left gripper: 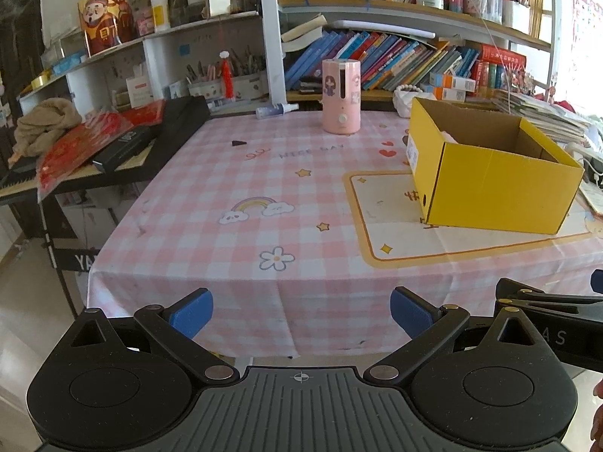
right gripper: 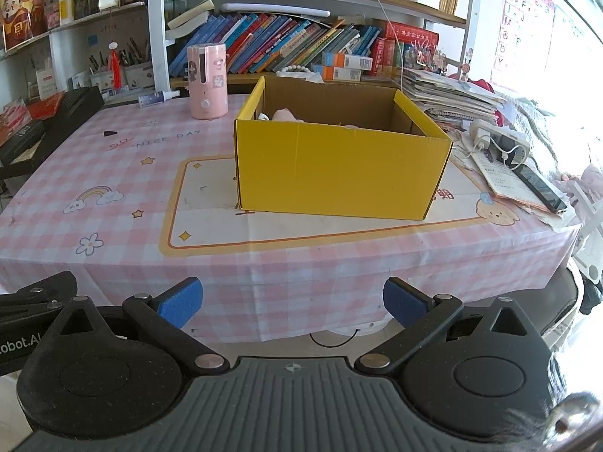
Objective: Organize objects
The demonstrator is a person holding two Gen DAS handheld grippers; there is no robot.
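- The left gripper (left gripper: 301,314) and the right gripper (right gripper: 292,303) are hovering side by side at the near edge of the bench (right gripper: 124,226), both with jaws spread wide and nothing between the blue pads.
- The yellow cardboard box (right gripper: 339,173) is sitting open on the cream panel of the checked cloth, towards the right half of the bench, well apart from both grippers.
- Inside it, something soft and pink (right gripper: 284,115) is peeking above the near wall at the back left, with a small white thing beside it; the rest of the floor is hidden from here.
- The pink cylindrical humidifier (left gripper: 341,96) is standing upright at the far side, left of the box and apart from it, looking like the most likely piece left to tidy.
- I am guessing it is light, rigid plastic, smooth and a bit slippery, and top-heavy if water is in it; gripping across the middle of the body seems safest.
- A small spray bottle (left gripper: 277,109) is lying on its side behind it, light and prone to rolling.
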